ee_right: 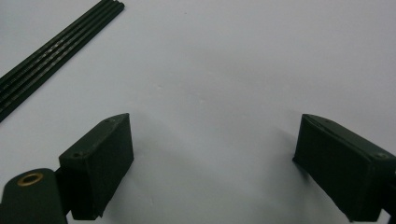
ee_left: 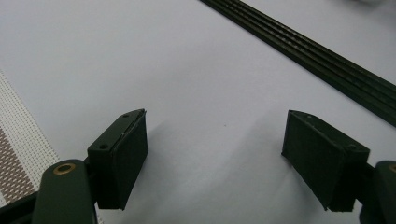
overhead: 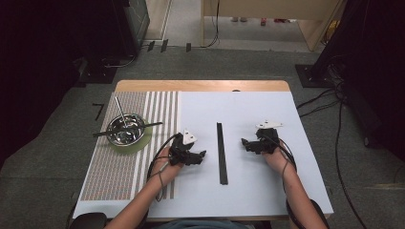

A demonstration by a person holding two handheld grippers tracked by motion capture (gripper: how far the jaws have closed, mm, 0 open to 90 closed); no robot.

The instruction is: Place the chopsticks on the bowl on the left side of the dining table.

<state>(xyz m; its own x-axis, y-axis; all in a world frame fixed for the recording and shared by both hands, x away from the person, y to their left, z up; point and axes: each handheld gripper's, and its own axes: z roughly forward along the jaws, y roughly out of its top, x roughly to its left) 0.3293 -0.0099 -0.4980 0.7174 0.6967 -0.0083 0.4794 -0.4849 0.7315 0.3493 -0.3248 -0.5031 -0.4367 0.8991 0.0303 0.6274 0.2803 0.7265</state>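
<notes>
A long black ridged bar (overhead: 221, 152) lies lengthwise in the middle of the white sheet (overhead: 248, 109). My left gripper (overhead: 202, 154) rests on the sheet just left of the bar, its jaws open with nothing between them (ee_left: 215, 158); the bar (ee_left: 308, 51) crosses the upper right of the left gripper view. My right gripper (overhead: 244, 142) rests to the right of the bar, pointing towards it, open and empty (ee_right: 212, 158). The bar (ee_right: 56, 51) runs across the upper left corner of the right gripper view.
A steel bowl (overhead: 125, 129) on a green round mat (overhead: 138, 144) stands on the striped placemat (overhead: 114, 171) at the left, with a metal rod (overhead: 120, 110) and a dark stick (overhead: 126, 129) resting in it. Cables lie on the floor at the right.
</notes>
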